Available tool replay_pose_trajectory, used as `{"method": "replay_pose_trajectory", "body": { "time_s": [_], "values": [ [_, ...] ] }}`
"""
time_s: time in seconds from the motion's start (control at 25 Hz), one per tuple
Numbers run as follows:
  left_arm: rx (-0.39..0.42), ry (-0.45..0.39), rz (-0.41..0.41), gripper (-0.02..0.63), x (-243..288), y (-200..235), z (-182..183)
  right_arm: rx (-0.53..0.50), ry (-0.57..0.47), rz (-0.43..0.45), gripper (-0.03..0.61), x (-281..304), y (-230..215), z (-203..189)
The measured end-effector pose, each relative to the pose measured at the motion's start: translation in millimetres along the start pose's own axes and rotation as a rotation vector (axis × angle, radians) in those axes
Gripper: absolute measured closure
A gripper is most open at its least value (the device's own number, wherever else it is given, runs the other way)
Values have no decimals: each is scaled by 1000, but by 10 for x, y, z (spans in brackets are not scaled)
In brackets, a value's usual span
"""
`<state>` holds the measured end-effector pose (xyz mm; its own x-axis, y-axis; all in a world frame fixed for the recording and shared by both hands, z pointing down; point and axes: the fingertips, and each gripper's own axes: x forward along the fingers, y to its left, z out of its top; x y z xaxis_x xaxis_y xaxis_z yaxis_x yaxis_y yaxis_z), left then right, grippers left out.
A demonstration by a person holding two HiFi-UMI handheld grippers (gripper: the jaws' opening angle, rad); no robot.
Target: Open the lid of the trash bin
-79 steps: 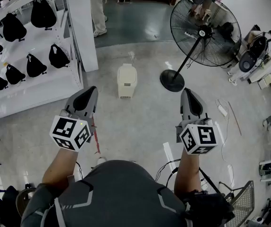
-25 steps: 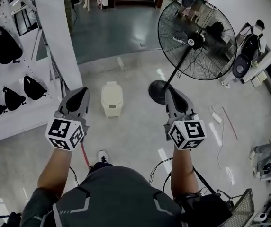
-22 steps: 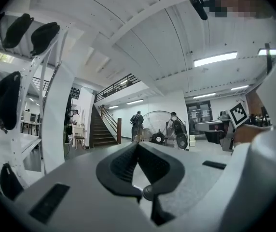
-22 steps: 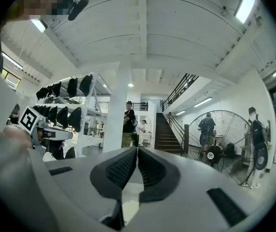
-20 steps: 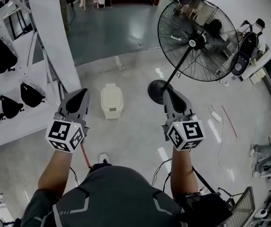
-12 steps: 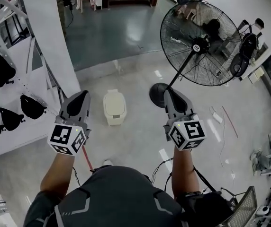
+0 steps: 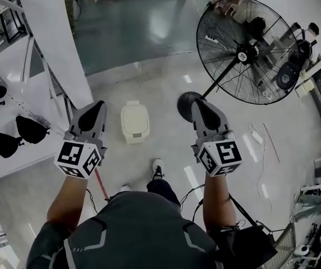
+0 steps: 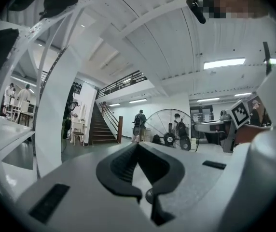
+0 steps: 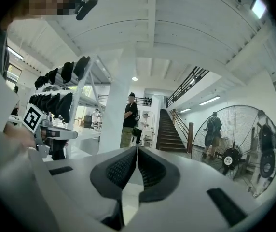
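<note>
Here, seen from above, a person stands on a pale polished floor (image 7: 166,142) holding a tool in each hand. No writing can be read anywhere. The only markings are black-and-white square patterns on the cube (image 7: 79,158) at the back of the left tool (image 7: 96,109) and on the matching cube (image 7: 221,157) of the right tool (image 7: 200,106). A small label on the hub of a big black standing fan (image 7: 250,46) is too small to read.

The cream trash bin (image 7: 136,139) stands on the floor ahead of the person, between the two tools in the head view and nearer the left one. It sits well below both tools, and neither touches it. Its lid (image 7: 133,116) is down, so whatever is inside is hidden.

The left gripper view shows the left tool (image 8: 137,146) with its dark ribbed jaws pressed together at the tips and nothing between them. The right gripper view shows the right tool (image 9: 137,151) the same way, jaws together and empty. Both tools point level across the room, toward a staircase (image 8: 99,129) and distant people, not down at the bin.

White shelving (image 7: 14,102) at the left carries black bags (image 7: 31,129). The fan's round base (image 7: 187,105) sits just right of the bin. One shoe (image 7: 157,168) of the person shows below the bin.
</note>
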<state>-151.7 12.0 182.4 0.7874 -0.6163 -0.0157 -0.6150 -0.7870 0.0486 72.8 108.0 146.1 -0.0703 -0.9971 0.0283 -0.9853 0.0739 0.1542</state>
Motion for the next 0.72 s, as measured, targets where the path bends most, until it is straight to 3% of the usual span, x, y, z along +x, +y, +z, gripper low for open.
{"method": "replay_pose_trajectory", "body": {
  "time_s": [0.48,0.72],
  "values": [
    [5,76,158,604,1059,231,13,28,4,177,550,1106,-850,-188],
    [-52,101,211,604,1543,170,-34,37,6,237,551,1438,-1275,-332]
  ]
}}
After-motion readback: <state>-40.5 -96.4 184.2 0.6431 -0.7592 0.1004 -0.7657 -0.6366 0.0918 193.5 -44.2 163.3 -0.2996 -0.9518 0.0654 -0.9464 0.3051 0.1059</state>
